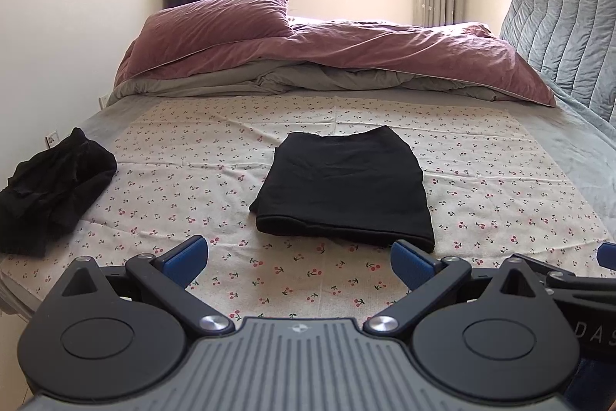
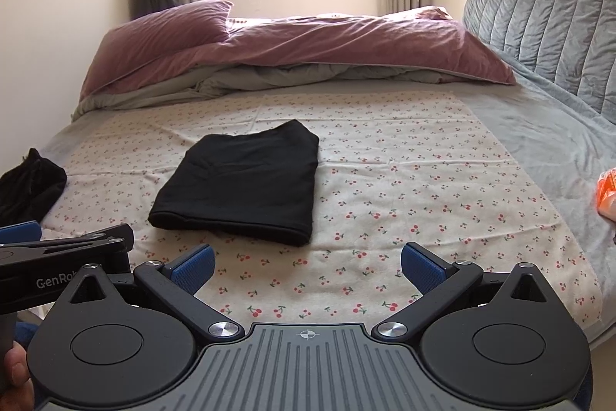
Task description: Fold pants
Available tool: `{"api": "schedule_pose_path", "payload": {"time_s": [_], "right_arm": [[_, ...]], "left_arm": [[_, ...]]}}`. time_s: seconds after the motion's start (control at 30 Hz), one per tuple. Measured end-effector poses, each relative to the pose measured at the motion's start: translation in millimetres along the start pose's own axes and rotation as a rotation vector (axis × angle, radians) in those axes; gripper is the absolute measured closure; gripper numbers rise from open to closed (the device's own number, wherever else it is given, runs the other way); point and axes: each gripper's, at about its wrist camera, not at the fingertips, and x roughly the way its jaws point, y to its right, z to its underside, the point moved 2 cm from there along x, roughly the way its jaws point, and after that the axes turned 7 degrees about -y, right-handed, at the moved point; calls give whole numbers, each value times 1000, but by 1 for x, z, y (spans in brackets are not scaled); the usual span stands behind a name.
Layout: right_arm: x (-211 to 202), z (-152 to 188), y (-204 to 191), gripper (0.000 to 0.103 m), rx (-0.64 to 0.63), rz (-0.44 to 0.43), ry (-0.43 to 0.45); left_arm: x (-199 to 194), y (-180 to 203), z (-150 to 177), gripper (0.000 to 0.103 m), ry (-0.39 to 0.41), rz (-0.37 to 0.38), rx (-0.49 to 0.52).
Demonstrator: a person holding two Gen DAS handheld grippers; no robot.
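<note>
black pants (image 1: 344, 189) folded into a soft rectangle, mid cherry-print sheet (image 1: 481, 187).
my left gripper (image 1: 299, 259) and right gripper (image 2: 306, 266): ribbed blue pads spread, empty.

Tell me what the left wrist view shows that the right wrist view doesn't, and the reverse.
Only the left wrist view shows a wall outlet beside the bed.

Only the right wrist view shows an orange item at the bed's right edge and part of a hand.

Both show the folded black pants on the cherry-print cloth, a crumpled black garment to the left, the pink duvet, and open left tongs and right tongs, holding nothing.
</note>
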Motion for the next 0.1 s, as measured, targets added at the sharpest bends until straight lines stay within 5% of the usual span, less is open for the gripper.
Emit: {"api": "schedule_pose_path", "payload": {"time_s": [0.1], "right_arm": [[0,0,-1,0,5,5,2]], "left_arm": [[1,1,-2,0,3,-1,11]]}}
